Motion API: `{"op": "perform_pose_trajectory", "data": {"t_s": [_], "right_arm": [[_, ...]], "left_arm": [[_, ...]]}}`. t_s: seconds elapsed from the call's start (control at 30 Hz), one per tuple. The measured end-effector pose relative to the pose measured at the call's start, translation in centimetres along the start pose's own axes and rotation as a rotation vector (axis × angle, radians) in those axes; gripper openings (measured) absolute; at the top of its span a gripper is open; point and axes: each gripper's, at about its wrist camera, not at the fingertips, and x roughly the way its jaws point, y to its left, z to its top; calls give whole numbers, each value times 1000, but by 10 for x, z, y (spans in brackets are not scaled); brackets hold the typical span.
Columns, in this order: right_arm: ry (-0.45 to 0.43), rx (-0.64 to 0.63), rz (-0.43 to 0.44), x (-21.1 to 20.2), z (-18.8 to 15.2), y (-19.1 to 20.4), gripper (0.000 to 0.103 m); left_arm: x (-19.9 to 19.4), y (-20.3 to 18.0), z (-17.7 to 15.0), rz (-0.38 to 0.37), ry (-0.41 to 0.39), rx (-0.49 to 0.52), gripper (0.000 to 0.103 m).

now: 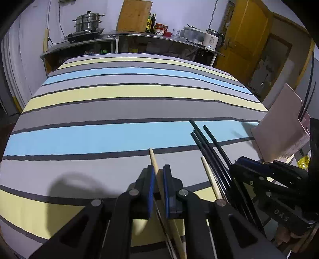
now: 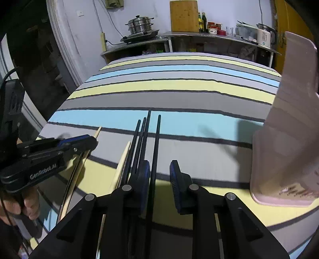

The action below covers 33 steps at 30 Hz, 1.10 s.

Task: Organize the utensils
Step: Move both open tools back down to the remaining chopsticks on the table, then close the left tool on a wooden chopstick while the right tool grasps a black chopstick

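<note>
A light, stiff, slippery wooden chopstick (image 1: 154, 159) is pinched mid-shaft by the left tongs (image 1: 159, 179), while black chopsticks (image 2: 147, 135) at 12 o'clock are straddled by the spread right tongs (image 2: 159, 175).

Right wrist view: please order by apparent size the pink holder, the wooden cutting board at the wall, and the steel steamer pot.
1. pink holder, by far the largest, though it stands nearest the camera.
2. wooden cutting board.
3. steel steamer pot, somewhat smaller than the board.
</note>
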Motion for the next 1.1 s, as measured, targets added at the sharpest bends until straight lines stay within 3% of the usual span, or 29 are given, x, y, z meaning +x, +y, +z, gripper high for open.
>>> {"op": "perform_pose_trajectory", "data": {"t_s": [0.23, 0.47, 0.6, 0.8, 1.1], "right_arm": [[8, -28, -29, 8, 10, 1, 20], [22, -62, -58, 17, 21, 7, 19], [28, -72, -57, 19, 22, 8, 6], [28, -45, -27, 12, 22, 6, 5], [-55, -47, -11, -31, 24, 14, 5]], "left_arm": [[1, -4, 1, -10, 0, -3, 10], [3, -8, 3, 33, 10, 29, 9], [3, -9, 3, 59, 5, 35, 8], [1, -5, 6, 17, 10, -11, 7], [-44, -16, 17, -22, -63, 8, 6]]}}
